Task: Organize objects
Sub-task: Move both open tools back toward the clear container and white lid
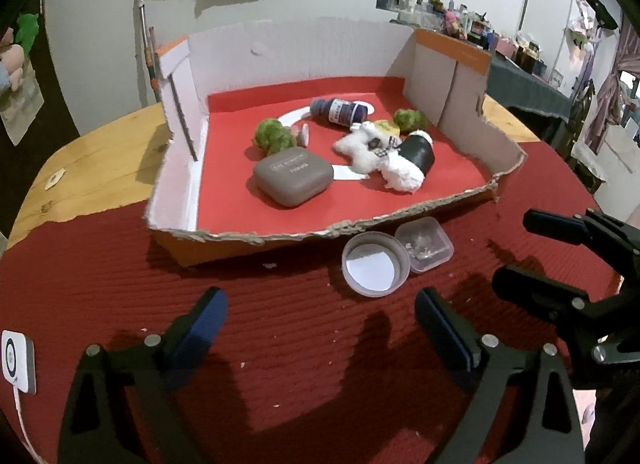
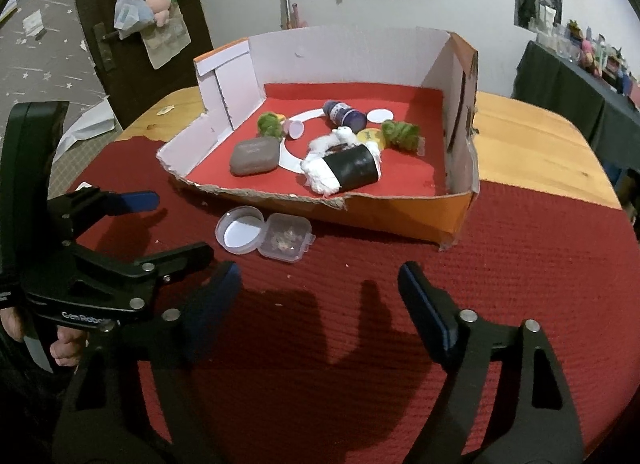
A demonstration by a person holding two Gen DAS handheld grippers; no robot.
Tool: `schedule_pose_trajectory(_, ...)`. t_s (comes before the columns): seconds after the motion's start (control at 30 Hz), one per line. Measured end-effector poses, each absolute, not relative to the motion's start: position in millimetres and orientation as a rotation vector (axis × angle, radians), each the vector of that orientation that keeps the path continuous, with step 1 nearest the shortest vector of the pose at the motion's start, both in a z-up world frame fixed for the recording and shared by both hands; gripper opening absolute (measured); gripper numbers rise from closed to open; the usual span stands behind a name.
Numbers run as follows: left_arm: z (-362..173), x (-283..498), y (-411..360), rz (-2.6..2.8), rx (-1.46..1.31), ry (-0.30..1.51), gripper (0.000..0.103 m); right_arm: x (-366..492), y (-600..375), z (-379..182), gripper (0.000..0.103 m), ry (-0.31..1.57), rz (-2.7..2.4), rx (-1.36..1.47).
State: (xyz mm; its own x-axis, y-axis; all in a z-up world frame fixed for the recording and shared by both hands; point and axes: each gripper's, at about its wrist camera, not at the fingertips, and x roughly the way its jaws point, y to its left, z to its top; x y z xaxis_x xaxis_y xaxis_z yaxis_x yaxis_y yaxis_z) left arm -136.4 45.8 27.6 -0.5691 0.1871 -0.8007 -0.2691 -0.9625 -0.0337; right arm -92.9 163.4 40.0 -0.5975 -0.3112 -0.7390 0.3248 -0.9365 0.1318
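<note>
A torn cardboard box (image 1: 248,238) (image 2: 400,215) with a red floor holds a grey case (image 1: 293,180) (image 2: 254,157), a purple bottle (image 1: 340,111) (image 2: 344,112), a black jar (image 1: 418,151) (image 2: 354,171), a white plush toy (image 1: 376,155) (image 2: 328,143) and two green fuzzy balls (image 1: 274,136) (image 2: 400,133). In front of the box on the red mat lie a round clear lid (image 1: 375,264) (image 2: 240,228) and a small clear box (image 1: 426,244) (image 2: 285,243), touching. My left gripper (image 1: 320,328) is open and empty, just short of the lid. My right gripper (image 2: 320,296) is open and empty, to their right.
The red mat (image 1: 280,344) (image 2: 520,264) covers the near part of a wooden table (image 1: 100,159) (image 2: 532,135). A white charger puck (image 1: 16,360) lies at the left edge. The right gripper shows in the left wrist view (image 1: 568,264), close beside the small box.
</note>
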Motion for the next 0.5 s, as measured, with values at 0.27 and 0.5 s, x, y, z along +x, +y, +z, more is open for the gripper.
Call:
schedule_pose_trajectory(0.27,16.3,-147.9,56.1,2.548,-1.341,0.139,0.093,-98.0,170.7,33.4,0.079,0.008,-2.526,1.190)
schedule_pose_trajectory(0.5,10.8,-157.3,60.8,2.570,-1.377,0.165,0.093,-102.4,174.2,29.4,0.079,-0.002,-2.519,1.202)
